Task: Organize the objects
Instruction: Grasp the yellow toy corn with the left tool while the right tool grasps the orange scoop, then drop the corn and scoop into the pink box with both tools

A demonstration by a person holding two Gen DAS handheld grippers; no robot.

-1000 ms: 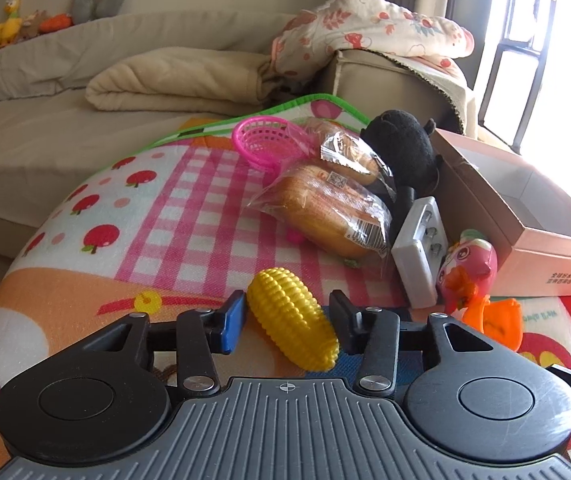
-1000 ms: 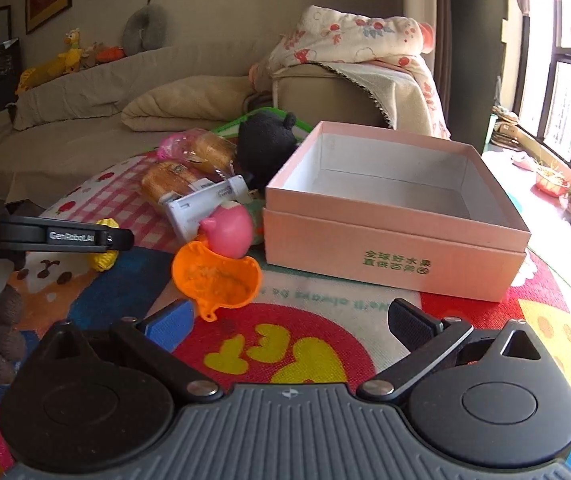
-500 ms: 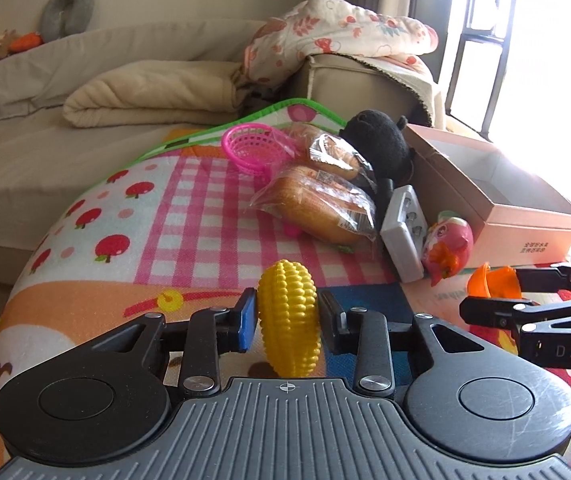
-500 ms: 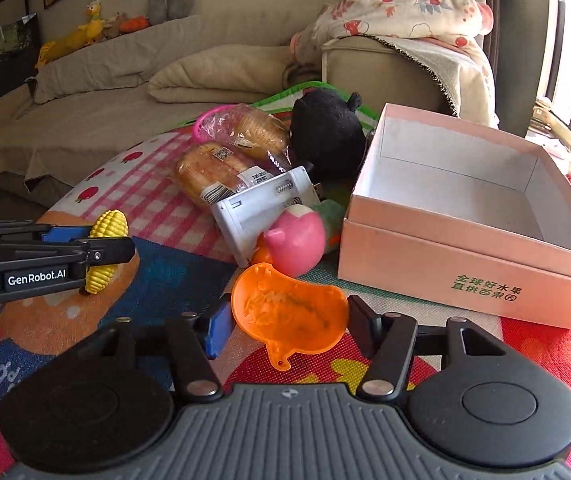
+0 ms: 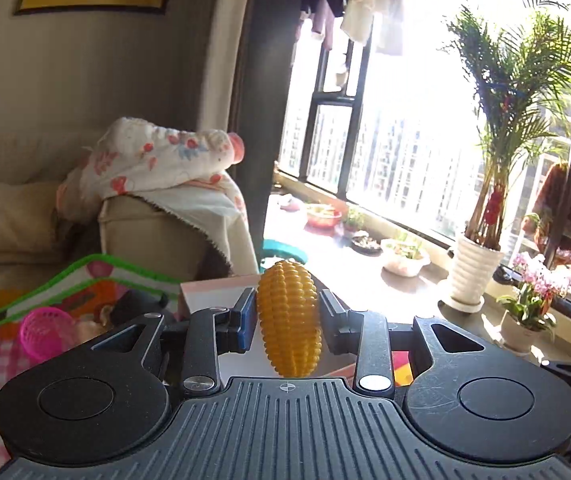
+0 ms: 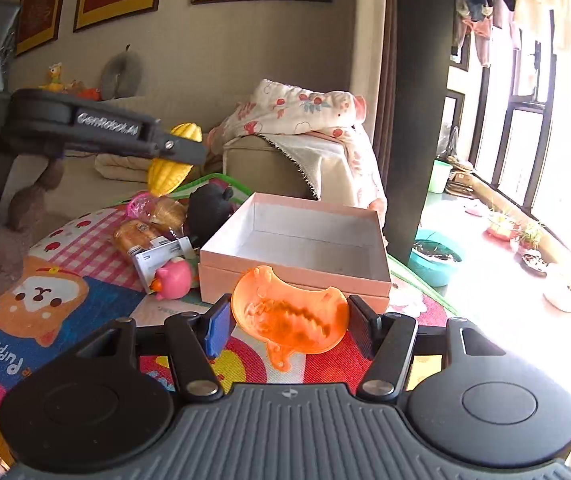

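Observation:
My left gripper point(image 5: 287, 320) is shut on a yellow toy corn cob point(image 5: 288, 316) and holds it upright in the air, above the mat. The corn also shows in the right wrist view point(image 6: 173, 160), left of and above the open pink box point(image 6: 297, 248). My right gripper point(image 6: 289, 326) is shut on an orange mould toy point(image 6: 289, 312) and holds it just in front of the box's near wall. The box is empty inside.
On the play mat point(image 6: 45, 320) left of the box lie a pink pig toy point(image 6: 173, 278), a white charger point(image 6: 161, 254), bagged bread point(image 6: 137, 232), a black plush point(image 6: 209, 208) and a pink basket point(image 5: 43, 334). A sofa arm with a floral blanket point(image 6: 301, 116) stands behind.
My left gripper has lifted the corn off the mat and swung right, toward the box. My right gripper has closed on the orange mould and raised it toward the box.

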